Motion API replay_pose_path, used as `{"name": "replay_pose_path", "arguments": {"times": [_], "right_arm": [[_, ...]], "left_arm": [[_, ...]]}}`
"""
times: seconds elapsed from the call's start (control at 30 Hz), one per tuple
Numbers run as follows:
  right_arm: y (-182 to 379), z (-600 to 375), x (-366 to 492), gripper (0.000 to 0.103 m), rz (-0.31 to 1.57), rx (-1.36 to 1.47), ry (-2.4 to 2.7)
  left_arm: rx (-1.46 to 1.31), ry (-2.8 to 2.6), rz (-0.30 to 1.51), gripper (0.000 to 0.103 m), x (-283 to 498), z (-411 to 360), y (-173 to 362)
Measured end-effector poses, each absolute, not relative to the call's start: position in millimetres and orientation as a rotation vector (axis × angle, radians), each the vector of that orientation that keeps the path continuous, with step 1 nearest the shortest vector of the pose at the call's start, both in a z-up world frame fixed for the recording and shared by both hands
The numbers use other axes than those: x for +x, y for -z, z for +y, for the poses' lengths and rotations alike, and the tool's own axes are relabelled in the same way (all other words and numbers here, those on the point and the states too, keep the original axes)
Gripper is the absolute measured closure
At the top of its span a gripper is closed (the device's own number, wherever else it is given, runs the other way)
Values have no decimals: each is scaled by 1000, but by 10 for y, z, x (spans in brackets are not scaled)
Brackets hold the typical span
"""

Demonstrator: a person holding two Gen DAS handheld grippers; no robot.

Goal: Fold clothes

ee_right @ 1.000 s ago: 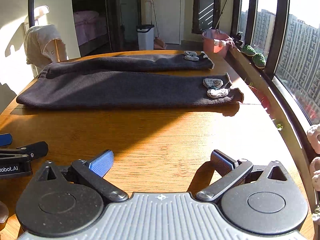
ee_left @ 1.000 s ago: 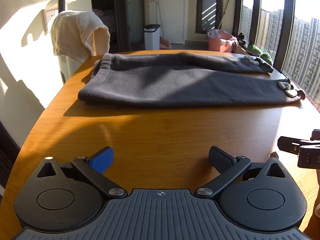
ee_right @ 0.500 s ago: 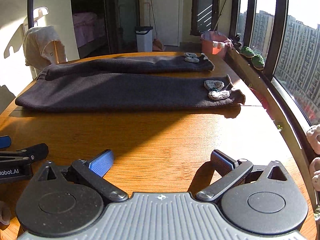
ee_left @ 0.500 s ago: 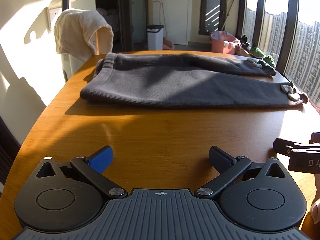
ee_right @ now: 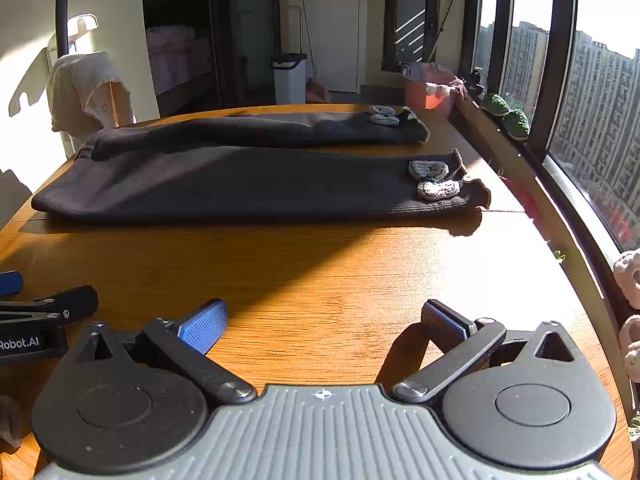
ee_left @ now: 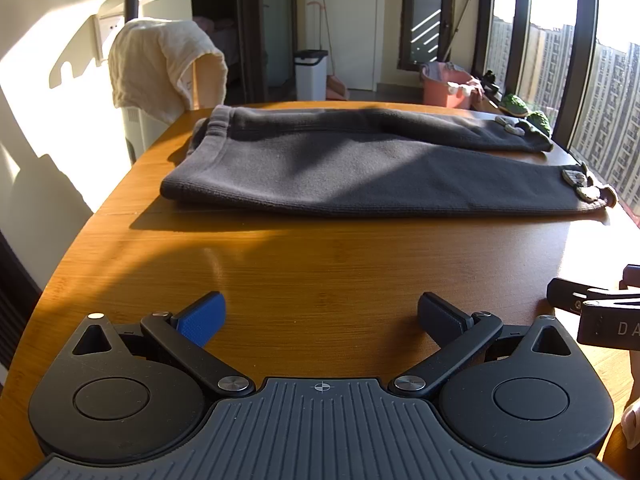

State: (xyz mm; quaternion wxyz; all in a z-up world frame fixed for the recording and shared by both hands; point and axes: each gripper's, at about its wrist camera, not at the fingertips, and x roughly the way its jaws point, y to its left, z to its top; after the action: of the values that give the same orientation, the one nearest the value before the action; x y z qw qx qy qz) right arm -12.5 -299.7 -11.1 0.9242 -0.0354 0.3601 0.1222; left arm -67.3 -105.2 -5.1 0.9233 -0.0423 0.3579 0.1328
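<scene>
While both tools hover low over the near part of the wooden table, I see my left gripper with its jaws spread wide and nothing between them, and my right gripper released the same way. The dark grey trousers lie flat across the far half of the table, well apart from both grippers, waistband to the left, legs running right toward the window. Small grey patches sit on the near leg's cuff. Beyond the table's far left corner a cream towel drapes over a chair.
</scene>
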Motion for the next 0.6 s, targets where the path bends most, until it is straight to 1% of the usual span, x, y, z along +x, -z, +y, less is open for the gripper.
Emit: {"name": "replay_pose_path", "arguments": {"times": [0.6], "right_arm": [[118, -2973, -135, 0, 738, -72, -249]], "left_arm": [[-88, -278, 732, 0, -683, -1066, 44]]}}
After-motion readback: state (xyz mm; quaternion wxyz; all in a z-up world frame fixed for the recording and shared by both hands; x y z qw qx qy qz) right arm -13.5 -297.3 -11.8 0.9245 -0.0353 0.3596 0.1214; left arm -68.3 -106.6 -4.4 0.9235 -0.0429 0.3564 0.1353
